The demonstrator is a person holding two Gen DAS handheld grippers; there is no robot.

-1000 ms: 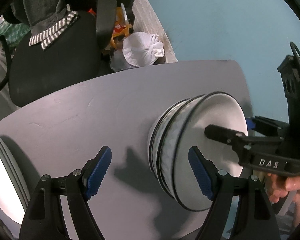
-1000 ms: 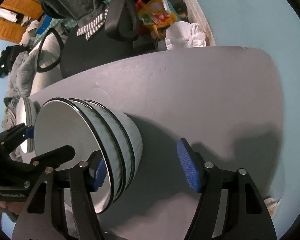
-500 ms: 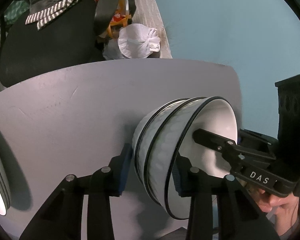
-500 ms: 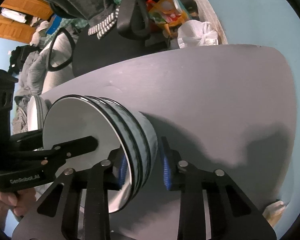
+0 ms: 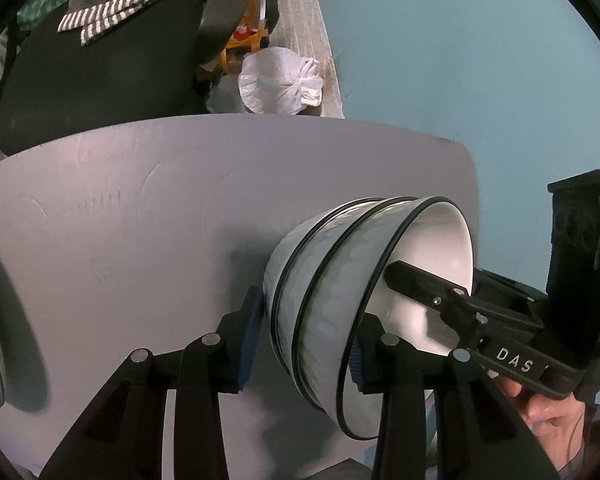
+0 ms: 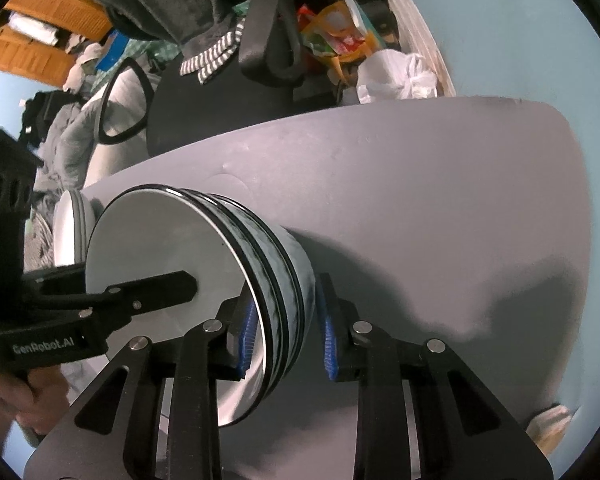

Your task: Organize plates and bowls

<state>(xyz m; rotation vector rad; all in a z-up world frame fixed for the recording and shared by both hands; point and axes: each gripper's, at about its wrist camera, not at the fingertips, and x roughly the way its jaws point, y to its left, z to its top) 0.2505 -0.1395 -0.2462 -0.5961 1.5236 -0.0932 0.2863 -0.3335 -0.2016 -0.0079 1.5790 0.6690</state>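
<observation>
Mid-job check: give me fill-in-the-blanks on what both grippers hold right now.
1. The bowl stack has ___ nested bowls.
2. The left gripper and right gripper are both ___ on that stack.
3. Each bowl's rim is edged in ___.
Missing words: three; shut; black.

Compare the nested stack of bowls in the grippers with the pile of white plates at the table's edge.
The stack of black-rimmed white bowls is deep and patterned outside; the pile of white plates is shallow.
The bowls are clamped between both the left gripper and right gripper; the plates are ungripped and lie apart on the grey table.
Both are white, nested crockery.
</observation>
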